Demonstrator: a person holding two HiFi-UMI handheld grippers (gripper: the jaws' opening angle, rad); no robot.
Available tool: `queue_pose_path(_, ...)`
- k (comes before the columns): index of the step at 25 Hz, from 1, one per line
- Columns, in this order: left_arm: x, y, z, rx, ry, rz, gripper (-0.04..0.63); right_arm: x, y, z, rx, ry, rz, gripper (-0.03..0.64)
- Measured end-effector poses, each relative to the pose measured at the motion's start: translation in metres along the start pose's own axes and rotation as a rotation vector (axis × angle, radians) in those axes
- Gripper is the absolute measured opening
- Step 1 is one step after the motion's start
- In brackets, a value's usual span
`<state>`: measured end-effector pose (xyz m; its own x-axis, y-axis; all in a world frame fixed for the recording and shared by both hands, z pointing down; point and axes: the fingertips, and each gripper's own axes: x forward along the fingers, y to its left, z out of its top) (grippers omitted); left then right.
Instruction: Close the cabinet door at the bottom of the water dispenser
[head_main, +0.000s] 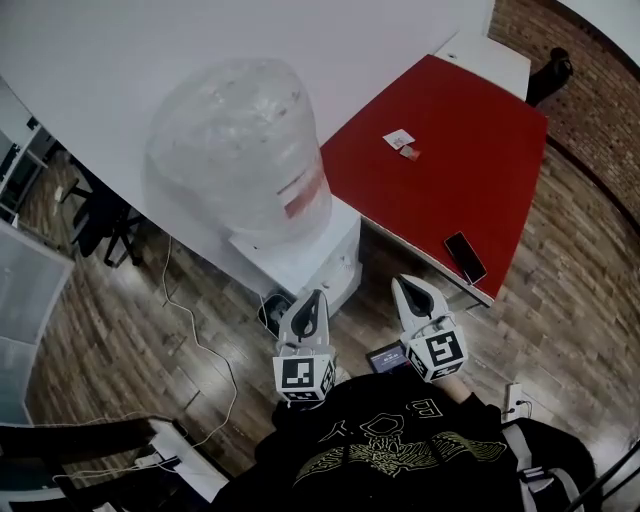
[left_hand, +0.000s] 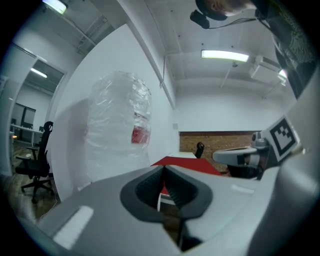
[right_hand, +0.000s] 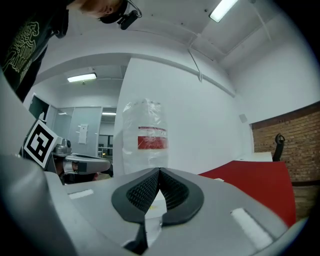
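Observation:
The white water dispenser (head_main: 318, 262) stands against the wall with a large clear bottle (head_main: 235, 150) on top. From above, its lower cabinet door is hidden under the top. My left gripper (head_main: 313, 297) is held level just in front of the dispenser, jaws shut with nothing between them. My right gripper (head_main: 405, 285) hovers beside it to the right, also shut and empty. The left gripper view (left_hand: 163, 167) looks past closed jaws at the bottle (left_hand: 117, 125). In the right gripper view (right_hand: 159, 171) the bottle (right_hand: 145, 142) is straight ahead.
A red table (head_main: 450, 170) adjoins the dispenser on the right, with a dark phone (head_main: 465, 257) near its front edge and small items (head_main: 400, 140) further back. Cables (head_main: 200, 340) trail over the wood floor at left. An office chair (head_main: 100, 215) stands behind.

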<state>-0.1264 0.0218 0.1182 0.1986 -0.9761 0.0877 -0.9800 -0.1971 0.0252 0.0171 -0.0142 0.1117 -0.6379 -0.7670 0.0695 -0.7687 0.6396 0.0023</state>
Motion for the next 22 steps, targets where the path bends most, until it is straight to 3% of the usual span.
queue_pose_path(8, -0.003, 0.003, 0.001, 0.017, -0.002, 0.014, 0.008, 0.002, 0.003, -0.005, -0.033, 0.021, 0.0, 0.0)
queue_pose_path(22, -0.002, -0.017, 0.002, -0.017, -0.013, -0.05, 0.008, -0.006, 0.004, -0.009, -0.031, 0.022, 0.022, -0.002)
